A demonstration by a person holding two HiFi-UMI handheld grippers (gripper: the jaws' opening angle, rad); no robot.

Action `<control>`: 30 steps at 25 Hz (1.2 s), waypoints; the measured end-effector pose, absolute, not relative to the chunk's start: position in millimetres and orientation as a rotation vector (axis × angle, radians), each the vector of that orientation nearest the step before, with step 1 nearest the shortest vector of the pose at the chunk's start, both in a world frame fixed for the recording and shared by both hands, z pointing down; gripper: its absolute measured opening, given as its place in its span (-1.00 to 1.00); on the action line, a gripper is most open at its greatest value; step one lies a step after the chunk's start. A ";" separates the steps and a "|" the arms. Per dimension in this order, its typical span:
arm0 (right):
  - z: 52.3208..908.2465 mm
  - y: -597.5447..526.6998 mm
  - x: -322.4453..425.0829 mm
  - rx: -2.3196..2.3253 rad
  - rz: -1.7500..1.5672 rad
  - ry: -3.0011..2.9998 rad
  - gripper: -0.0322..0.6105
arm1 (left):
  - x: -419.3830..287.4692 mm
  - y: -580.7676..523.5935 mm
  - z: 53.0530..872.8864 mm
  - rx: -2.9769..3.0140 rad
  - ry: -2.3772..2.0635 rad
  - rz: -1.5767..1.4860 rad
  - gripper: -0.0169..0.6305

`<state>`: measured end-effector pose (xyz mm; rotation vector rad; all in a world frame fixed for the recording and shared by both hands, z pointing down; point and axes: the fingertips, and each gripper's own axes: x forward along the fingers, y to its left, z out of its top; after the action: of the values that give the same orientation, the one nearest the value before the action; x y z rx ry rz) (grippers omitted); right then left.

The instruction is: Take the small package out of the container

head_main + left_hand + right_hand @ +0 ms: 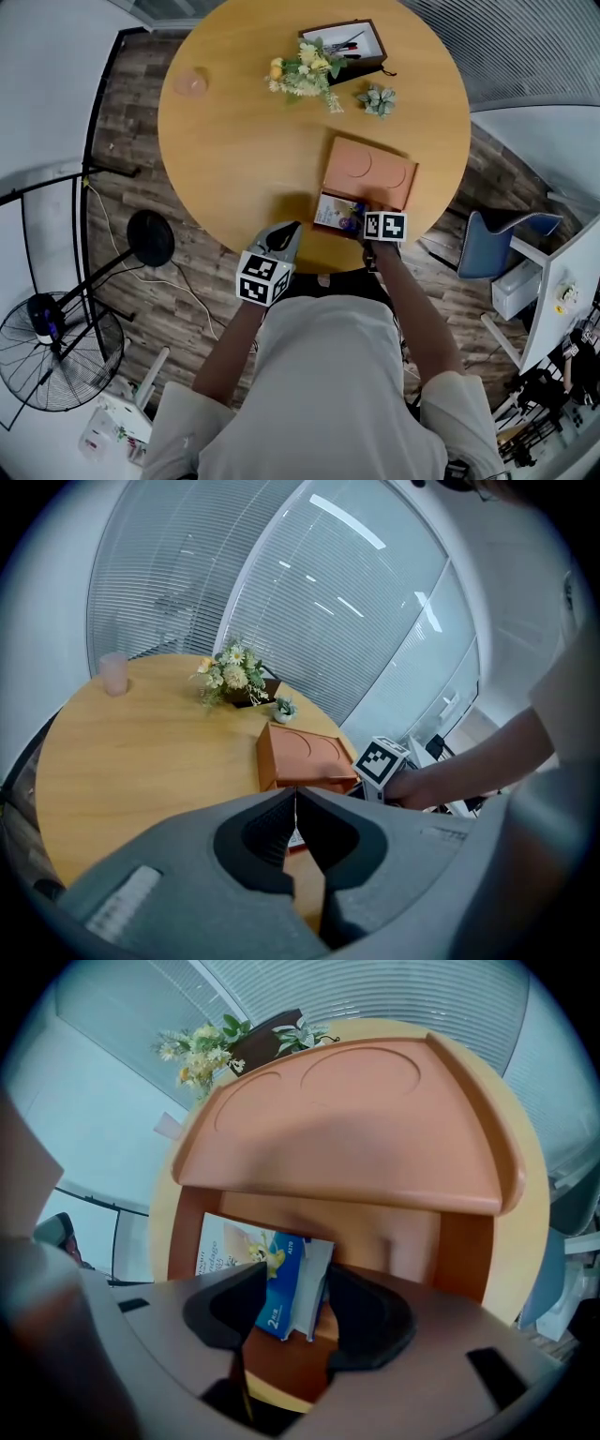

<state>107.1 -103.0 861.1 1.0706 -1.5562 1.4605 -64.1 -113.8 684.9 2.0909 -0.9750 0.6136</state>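
Note:
An orange container [368,171] lies on the round wooden table [234,141], its open side facing the near edge. Inside the opening stands a small blue package [281,1274] next to a larger white printed pack [223,1246]. My right gripper [297,1269] points steeply down into the opening and is open, its pads on either side of the blue package's near end. In the head view this gripper [359,222] is at the container's mouth. My left gripper [296,794] is shut and empty, hovering over the table's near edge [284,234] to the left of the container [300,755].
A flower bunch [302,70], a dark tray with pens [361,42] and a small succulent [377,98] sit at the far side. A pink cup [190,82] stands far left. On the floor are a fan [47,347] and a blue chair [487,244].

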 end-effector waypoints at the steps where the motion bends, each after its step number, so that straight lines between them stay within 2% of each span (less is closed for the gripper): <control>1: 861.0 -102.9 107.0 1.068 1.461 -1.554 -0.29 | -66.0 -112.6 684.9 2.089 -0.977 0.615 -0.89; 11: 836.3 -106.7 88.4 1.073 1.507 -1.696 -0.29 | -68.3 -104.9 679.5 2.107 -0.978 0.604 -0.89; 30: 756.5 -103.4 57.3 1.214 1.273 -1.982 -0.29 | -72.4 -75.1 650.3 2.200 -0.930 0.594 -0.89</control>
<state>57.3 -103.4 756.5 1.2144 -1.9821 1.2725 -72.4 -75.1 650.3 2.1998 -0.9299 0.5940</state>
